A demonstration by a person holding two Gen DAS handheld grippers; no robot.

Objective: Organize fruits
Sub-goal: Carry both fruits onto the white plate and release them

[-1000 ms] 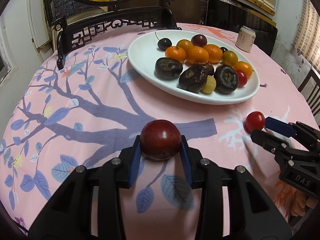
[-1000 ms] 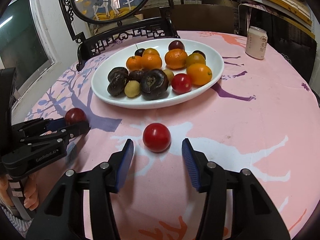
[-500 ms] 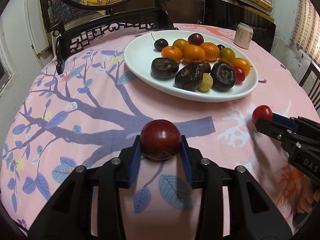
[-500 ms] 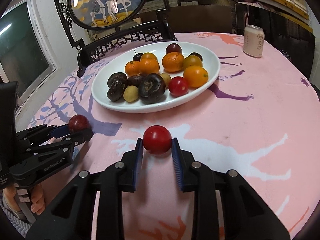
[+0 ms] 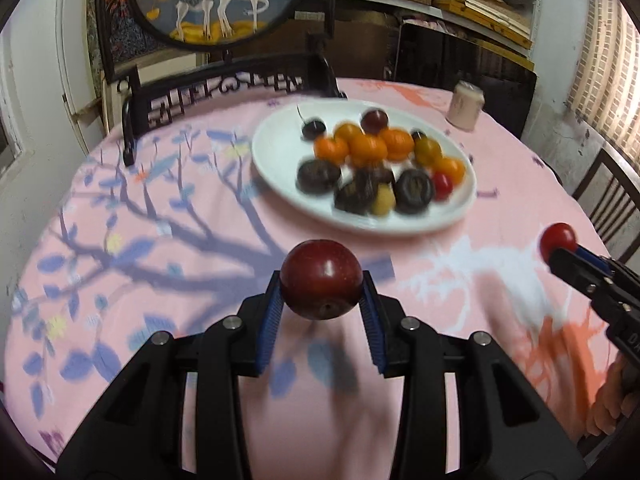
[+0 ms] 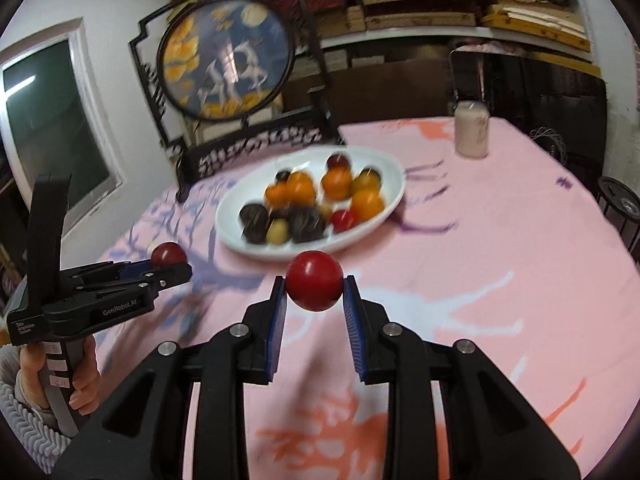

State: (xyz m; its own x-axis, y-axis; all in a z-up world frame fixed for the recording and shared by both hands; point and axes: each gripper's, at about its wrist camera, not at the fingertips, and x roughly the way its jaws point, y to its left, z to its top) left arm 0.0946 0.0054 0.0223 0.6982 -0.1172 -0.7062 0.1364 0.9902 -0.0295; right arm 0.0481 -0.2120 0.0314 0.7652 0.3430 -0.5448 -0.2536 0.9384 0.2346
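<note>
Left tongs (image 5: pixel 322 292): both blue pads clamped on a dark red plum (image 5: pixel 321 283), held clear above the surface (image 5: pixel 160 280), pointing toward the far side. Right tongs (image 6: pixel 315 290): pads pressed on either side of a red tomato (image 6: pixel 315 286), also raised. Left hand (image 6: pixel 80 384) grips its handle at near left, fingers wrapped around it.
</note>
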